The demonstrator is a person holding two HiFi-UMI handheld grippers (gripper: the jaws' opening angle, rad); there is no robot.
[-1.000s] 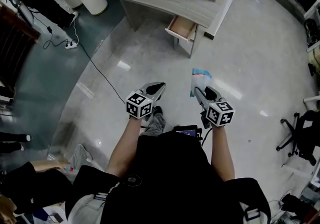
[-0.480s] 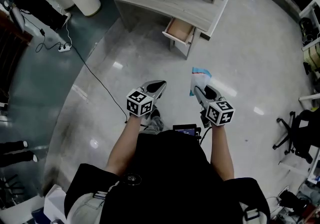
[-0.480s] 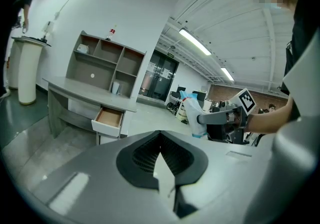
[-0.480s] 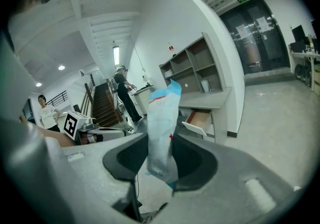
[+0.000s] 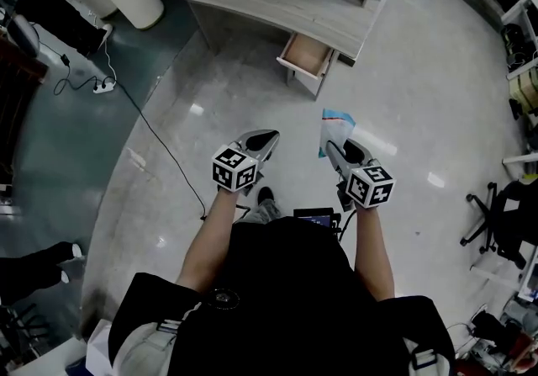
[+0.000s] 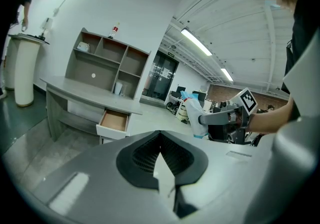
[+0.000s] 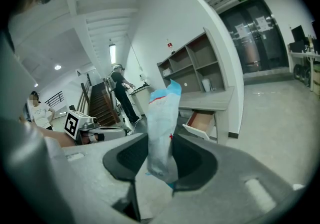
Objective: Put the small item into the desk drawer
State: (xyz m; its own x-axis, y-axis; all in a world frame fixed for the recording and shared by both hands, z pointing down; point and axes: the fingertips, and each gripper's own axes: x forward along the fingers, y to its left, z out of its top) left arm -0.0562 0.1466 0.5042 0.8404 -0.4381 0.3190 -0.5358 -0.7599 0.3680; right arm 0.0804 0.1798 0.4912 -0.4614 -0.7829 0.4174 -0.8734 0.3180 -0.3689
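packet (image 7: 161, 133) stands upright, clamped in the right gripper (image 5: 334, 147). open drawer (image 5: 307, 55) lies ahead of it, well apart. left gripper (image 5: 262, 143) is closed on nothing, beside it.

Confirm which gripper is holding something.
The right gripper: its jaws clamp a light blue and white packet. The left gripper is shut with nothing between its jaws.

Left tool (image 5: 269, 140) held forward, jaws together; right tool (image 5: 332, 149) beside it, clamped on a packet (image 5: 335, 124)
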